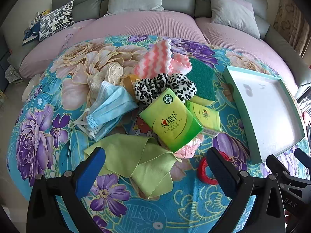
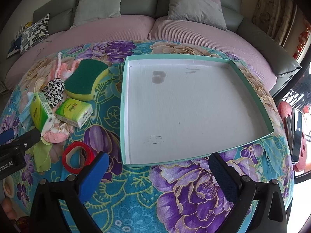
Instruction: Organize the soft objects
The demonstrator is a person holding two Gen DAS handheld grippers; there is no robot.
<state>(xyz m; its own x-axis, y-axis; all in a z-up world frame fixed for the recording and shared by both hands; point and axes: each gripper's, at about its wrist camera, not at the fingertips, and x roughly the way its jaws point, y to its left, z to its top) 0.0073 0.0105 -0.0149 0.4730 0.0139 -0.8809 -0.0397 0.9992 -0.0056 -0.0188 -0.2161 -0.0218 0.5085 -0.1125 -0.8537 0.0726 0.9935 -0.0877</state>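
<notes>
Soft objects lie heaped on the floral-covered table (image 1: 48, 128) left of the shallow teal-rimmed white tray (image 2: 124, 116); a green tissue pack (image 1: 171, 124) half hides a pink cloth (image 1: 186, 151), and a blue face mask (image 1: 108, 108) overlaps cream lace. Left gripper (image 1: 155, 167) and right gripper (image 2: 157, 170) hover with jaws spread, holding nothing; a red tape ring (image 2: 77, 159) is partly cut off behind a finger.

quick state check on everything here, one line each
tray: empty
left gripper: open, holding nothing
right gripper: open, holding nothing
tissue pack: sealed, on top of the pile
second tissue pack: lying flat beside it
sponge: green side up
face mask: crumpled
green cloth: loosely folded
tape roll: lying flat
</notes>
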